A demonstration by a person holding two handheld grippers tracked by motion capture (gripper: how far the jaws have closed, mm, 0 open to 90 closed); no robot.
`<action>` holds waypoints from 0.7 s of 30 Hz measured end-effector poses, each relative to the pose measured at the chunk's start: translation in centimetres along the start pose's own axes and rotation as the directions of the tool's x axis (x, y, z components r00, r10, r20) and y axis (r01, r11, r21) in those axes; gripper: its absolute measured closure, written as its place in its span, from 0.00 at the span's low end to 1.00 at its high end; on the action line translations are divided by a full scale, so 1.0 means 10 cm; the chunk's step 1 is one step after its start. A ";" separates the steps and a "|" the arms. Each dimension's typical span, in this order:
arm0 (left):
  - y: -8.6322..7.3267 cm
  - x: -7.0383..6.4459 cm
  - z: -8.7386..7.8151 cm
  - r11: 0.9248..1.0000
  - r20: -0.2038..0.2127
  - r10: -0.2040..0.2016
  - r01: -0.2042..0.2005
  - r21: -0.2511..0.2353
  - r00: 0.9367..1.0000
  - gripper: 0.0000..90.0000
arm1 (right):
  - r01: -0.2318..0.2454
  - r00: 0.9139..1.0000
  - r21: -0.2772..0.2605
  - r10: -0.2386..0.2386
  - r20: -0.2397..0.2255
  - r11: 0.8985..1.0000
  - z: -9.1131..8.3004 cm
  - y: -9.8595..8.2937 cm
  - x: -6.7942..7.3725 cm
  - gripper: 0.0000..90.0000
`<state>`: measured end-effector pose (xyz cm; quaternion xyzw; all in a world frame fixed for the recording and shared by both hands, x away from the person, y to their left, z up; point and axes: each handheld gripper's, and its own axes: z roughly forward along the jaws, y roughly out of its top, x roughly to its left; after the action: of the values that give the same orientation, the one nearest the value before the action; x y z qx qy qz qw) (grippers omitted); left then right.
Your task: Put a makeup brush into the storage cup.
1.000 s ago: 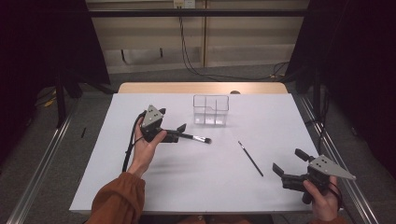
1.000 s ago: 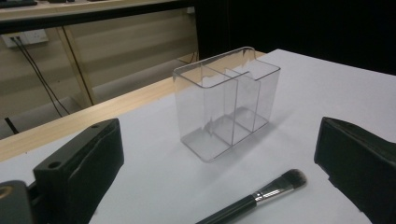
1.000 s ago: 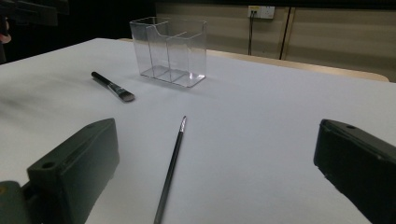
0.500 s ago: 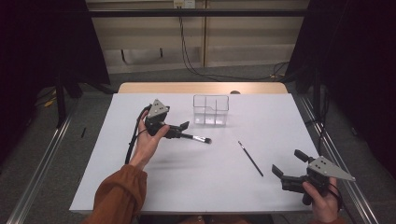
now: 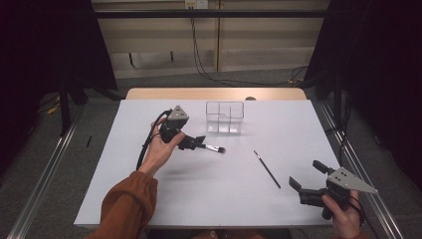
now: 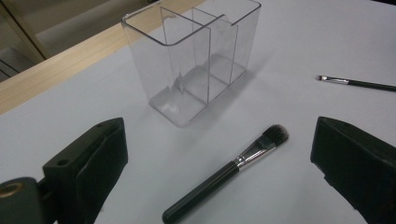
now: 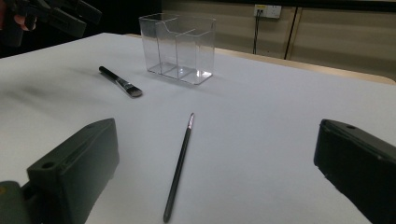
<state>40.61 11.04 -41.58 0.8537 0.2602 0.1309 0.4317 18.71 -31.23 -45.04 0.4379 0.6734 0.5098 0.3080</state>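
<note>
Your left gripper (image 5: 196, 143) hangs over the left half of the white-covered counter (image 5: 149, 199), its two black jaws spread wide with nothing between them. In the left gripper view the black-handled makeup brush with a silver ferrule and dark bristle head (image 6: 229, 170) lies flat on the counter between and below those jaws, not touched by either; its bristles point away from you, toward the counter's middle. In the high view this brush (image 5: 211, 148) sits just past the gripper's tips.

Behind the brush, toward the far edge, stands the clear plastic organiser box with inner dividers (image 5: 225, 117), upright and empty, near the brush but apart from it.

Further right, a thin black liner brush (image 5: 266, 169) lies flat and diagonal, well apart from the box and the first brush.

At the near right edge, your right gripper (image 5: 306, 175) is held low over the counter, jaws also wide apart and holding nothing. In the right gripper view the thin brush (image 7: 180, 164) lies ahead between its jaws, untouched.
</note>
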 end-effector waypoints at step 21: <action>0.09 0.11 0.21 0.934 0.084 0.022 -0.050 0.353 0.996 0.06 | 0.011 1.000 0.013 -0.011 -0.008 1.000 0.01 -0.01 -0.01 0.00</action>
<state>42.80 9.84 -42.15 0.9267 0.2465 0.0558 0.2780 18.78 -31.26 -45.16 0.4341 0.6804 0.5054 0.3052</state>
